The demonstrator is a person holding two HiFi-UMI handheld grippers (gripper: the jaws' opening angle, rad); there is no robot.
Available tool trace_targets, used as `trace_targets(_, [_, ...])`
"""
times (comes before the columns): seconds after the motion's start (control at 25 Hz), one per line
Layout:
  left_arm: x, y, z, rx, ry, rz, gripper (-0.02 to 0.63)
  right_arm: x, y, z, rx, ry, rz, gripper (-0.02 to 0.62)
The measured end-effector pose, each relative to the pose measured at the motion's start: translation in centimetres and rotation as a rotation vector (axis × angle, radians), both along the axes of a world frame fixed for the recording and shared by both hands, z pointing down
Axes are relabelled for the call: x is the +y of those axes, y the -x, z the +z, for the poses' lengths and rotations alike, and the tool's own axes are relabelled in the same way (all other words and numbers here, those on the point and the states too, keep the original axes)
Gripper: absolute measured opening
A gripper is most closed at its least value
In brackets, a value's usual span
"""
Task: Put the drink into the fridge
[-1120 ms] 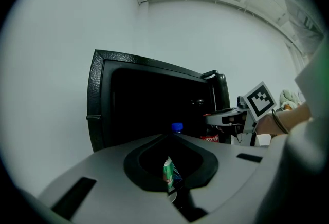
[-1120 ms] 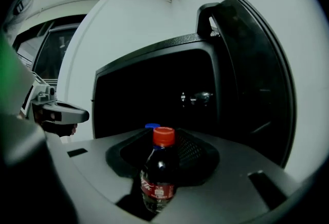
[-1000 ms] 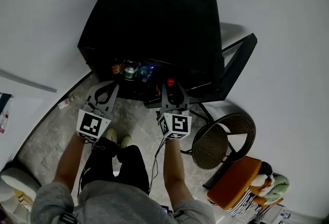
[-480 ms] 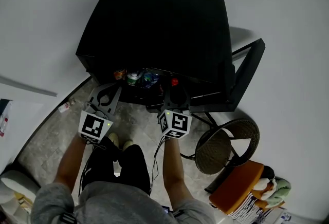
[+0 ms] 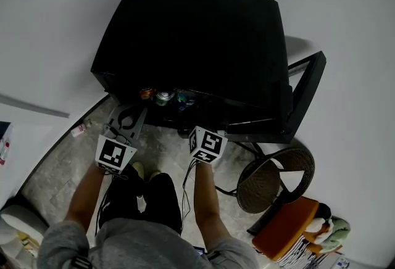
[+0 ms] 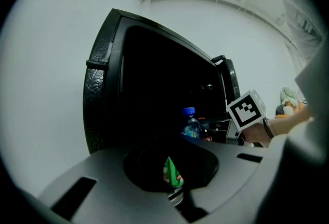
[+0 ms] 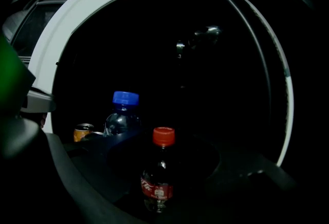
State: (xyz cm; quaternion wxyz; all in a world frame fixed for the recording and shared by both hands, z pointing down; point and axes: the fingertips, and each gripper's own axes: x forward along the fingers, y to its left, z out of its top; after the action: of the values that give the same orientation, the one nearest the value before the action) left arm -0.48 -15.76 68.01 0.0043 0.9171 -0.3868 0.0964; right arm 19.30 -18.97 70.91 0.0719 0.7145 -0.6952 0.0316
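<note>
The left gripper (image 5: 128, 112) is hanging in front of the fridge (image 5: 191, 33), low by its left corner. Its jaws are drawn together with nothing clamped between them. Through the slit they leave, a sliver of a green container (image 6: 172, 172) is showing (it is standing farther back, not in the grip). Moving right, a row of cans (image 5: 163, 98) is sitting along the front edge of the open compartment. In the right gripper view a blue-capped bottle (image 7: 121, 115) and an orange can (image 7: 82, 132) are standing there too. The right gripper (image 7: 159, 164) is pointing into the dark interior, its jaws at a middling width and pressing on the cola bottle (image 7: 157, 179). The bottle is standing upright between them, red cap (image 7: 163, 136) uppermost. In the head view the bottle is hiding under the fridge's top edge. At far right the door (image 5: 305, 92) is standing wide open.

By my reading the task is nearing its end. The door is open and the drink is at or just inside the mouth of the compartment, right of the blue-capped bottle. Whether its base is touching a shelf I cannot tell. What is left is setting it down, letting go, drawing back and probably shutting the door.
</note>
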Motion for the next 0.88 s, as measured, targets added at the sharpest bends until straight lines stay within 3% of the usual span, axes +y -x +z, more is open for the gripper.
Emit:
trace_targets(0.52, [0.2, 0.5, 1.0, 0.001, 0.017, -0.002, 0.005, -0.9, -0.2, 0.6, 0.005, -0.001, 0.018, 0.147])
trace_targets(0.88, [0.8, 1.0, 0.1, -0.01, 0.021, -0.002, 0.005, -0.6, 0.1, -1.7, -0.009, -0.046, -0.004, 0.153])
